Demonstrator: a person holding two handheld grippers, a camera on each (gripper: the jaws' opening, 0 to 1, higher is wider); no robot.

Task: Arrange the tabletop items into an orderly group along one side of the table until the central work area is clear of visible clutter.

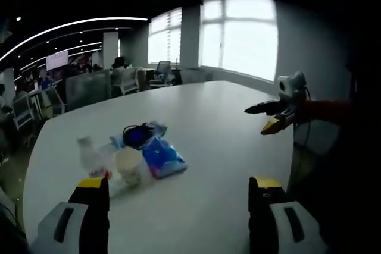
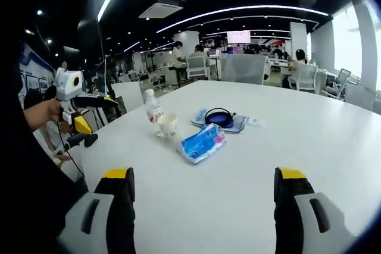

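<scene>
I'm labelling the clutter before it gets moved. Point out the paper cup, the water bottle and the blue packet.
paper cup [image 2: 168, 126], right gripper view, on its side wall
water bottle [image 2: 152, 107], right gripper view, on the middle of its body
blue packet [image 2: 202, 143], right gripper view, on the middle of its top face

Right gripper [image 2: 203, 191] jaws apart, empty, above white bench [image 2: 250, 206]. Ahead: blue packet [image 2: 203, 143], paper cup [image 2: 168, 126], bottle [image 2: 152, 106].

Left gripper [image 1: 178, 197] and right gripper [image 2: 203, 191] both gape wide, holding nothing.
</scene>
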